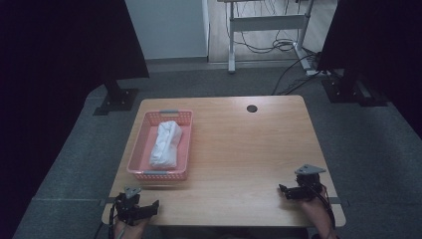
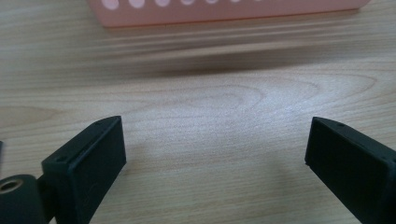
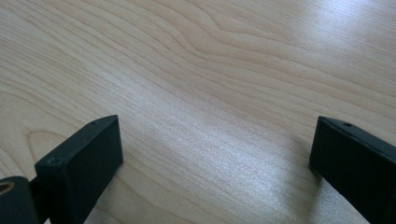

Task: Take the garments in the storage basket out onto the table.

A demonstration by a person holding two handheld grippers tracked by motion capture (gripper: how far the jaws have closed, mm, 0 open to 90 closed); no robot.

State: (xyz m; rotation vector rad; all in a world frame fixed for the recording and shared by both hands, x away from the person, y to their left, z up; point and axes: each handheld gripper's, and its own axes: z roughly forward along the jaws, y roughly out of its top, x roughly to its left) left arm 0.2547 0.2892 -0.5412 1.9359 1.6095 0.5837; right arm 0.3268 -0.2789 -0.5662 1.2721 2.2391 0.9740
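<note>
A pink plastic basket (image 1: 137, 149) stands on the left half of the wooden table (image 1: 239, 149), and a white crumpled cloth or bag (image 1: 165, 144) lies inside it. My left gripper (image 1: 152, 208) rests at the table's front left corner, just in front of the basket, open, with bare wood between its jaws. In the left gripper view the left gripper (image 2: 215, 154) faces the basket's perforated pink wall (image 2: 224, 10). My right gripper (image 1: 283, 191) sits at the front right of the table, and in the right gripper view the right gripper (image 3: 217, 154) is open over bare wood.
A dark round cable hole (image 1: 252, 108) lies near the table's far edge. Beyond the table are a grey carpet, two black stand bases (image 1: 117, 99), a white desk frame (image 1: 268, 22) and loose cables (image 1: 293, 74) on the floor.
</note>
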